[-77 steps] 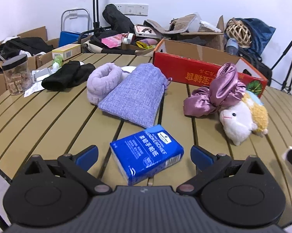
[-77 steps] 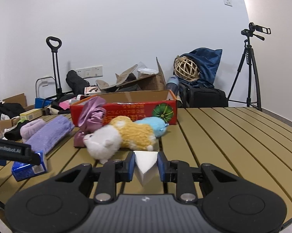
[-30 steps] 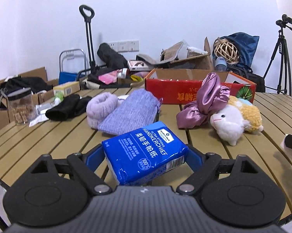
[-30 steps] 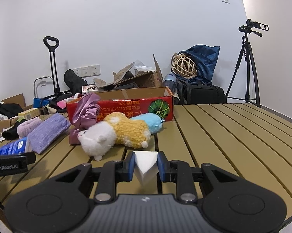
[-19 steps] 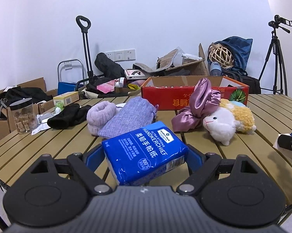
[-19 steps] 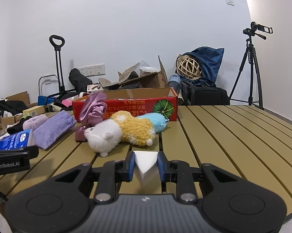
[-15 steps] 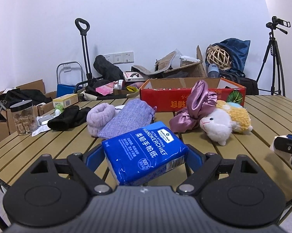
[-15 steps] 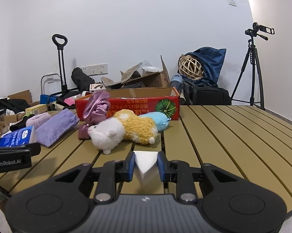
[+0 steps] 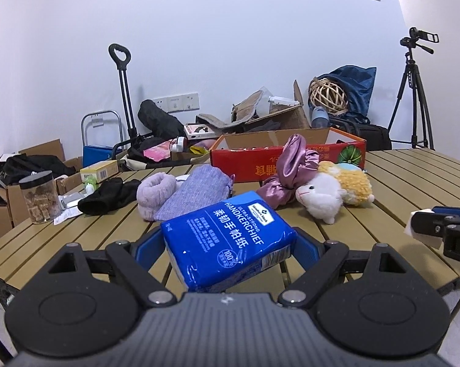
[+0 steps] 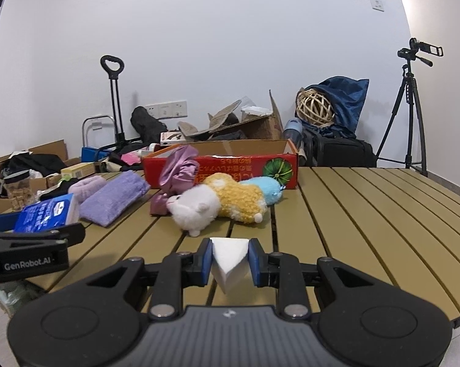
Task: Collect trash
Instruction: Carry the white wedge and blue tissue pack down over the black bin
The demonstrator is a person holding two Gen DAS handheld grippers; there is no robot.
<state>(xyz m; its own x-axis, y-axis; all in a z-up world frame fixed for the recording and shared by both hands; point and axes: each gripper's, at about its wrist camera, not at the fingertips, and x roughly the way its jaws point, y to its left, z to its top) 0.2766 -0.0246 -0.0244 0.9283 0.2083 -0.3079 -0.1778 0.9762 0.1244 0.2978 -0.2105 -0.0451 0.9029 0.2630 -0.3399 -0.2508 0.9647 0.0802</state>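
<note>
My left gripper (image 9: pixel 223 244) is shut on a blue handkerchief tissue pack (image 9: pixel 226 238) and holds it above the near edge of the slatted table (image 9: pixel 413 177). The pack also shows at the left of the right wrist view (image 10: pixel 46 212). My right gripper (image 10: pixel 230 258) is shut on a white folded paper wedge (image 10: pixel 230 260), held above the table's front edge. The right gripper with the white piece shows at the right edge of the left wrist view (image 9: pixel 437 229).
A red cardboard box (image 9: pixel 291 159) stands at the table's back. In front lie a pink satin scrunchie (image 9: pixel 288 168), a white and yellow plush toy (image 9: pixel 330 195), a purple pouch (image 9: pixel 196 195), a lilac fuzzy band (image 9: pixel 155 189), black cloth (image 9: pixel 110 198) and a jar (image 9: pixel 40 198). A tripod (image 10: pixel 410 107) stands beyond.
The left gripper closed on the blue tissue pack and lifted it off the table. Both grippers have drawn back and up a little; the right one kept its hold on the white piece.
</note>
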